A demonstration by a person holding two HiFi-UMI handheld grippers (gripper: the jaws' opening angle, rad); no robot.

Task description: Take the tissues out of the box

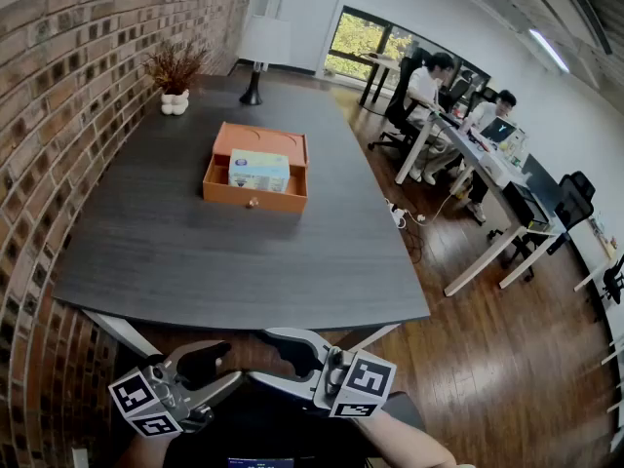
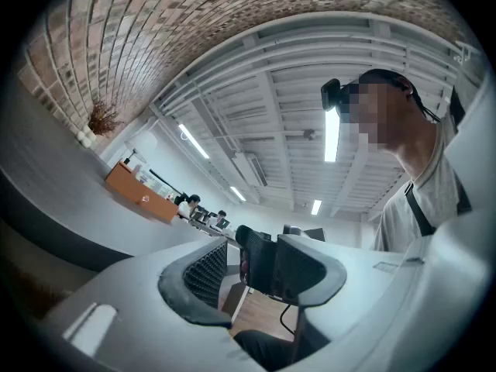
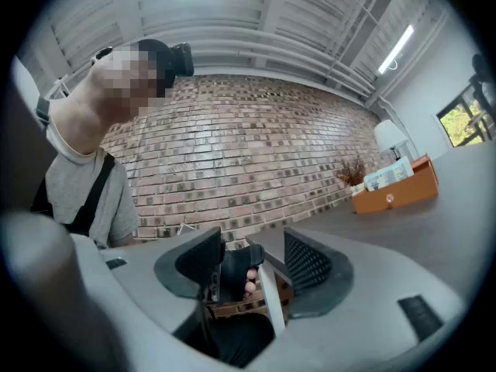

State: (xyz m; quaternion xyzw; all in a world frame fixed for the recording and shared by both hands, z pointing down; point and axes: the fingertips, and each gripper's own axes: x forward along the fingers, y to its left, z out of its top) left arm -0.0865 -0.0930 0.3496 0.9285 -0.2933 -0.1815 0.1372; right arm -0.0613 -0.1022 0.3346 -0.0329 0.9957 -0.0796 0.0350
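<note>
Brick wall (image 1: 49,115): runs along the left side of the room. Wooden floor (image 1: 507,359) lies to the right, where seated people (image 1: 429,76) work at a row of desks.

Tabletop (image 1: 195,261): dark grey, set against the brick wall.

Lamp (image 1: 261,47): white shade on a black base, at the far end of the tabletop.

Orange box (image 1: 255,199): sits flat near the middle of the tabletop, toward the far half. Its top is open and a small knob shows on the near wall. It is well apart from both claws.

Tissue pack (image 1: 258,170): pale blue and white, lying inside the orange box. Nothing is touching it.

Dried plant (image 1: 175,76): stands in a white vase in the far left corner, beside the wall.

Left claw (image 1: 216,364): held low, off the near edge of the tabletop, tip turned toward the other claw. Its own view shows the left claw (image 2: 232,266) drawn narrow, pads nearly together, with nothing between them.

Right claw (image 1: 278,357): held just beside the left one, facing it. Its own view shows the right claw (image 3: 256,266) with jaws apart and empty. Only the other tool and a hand show through the gap.
</note>
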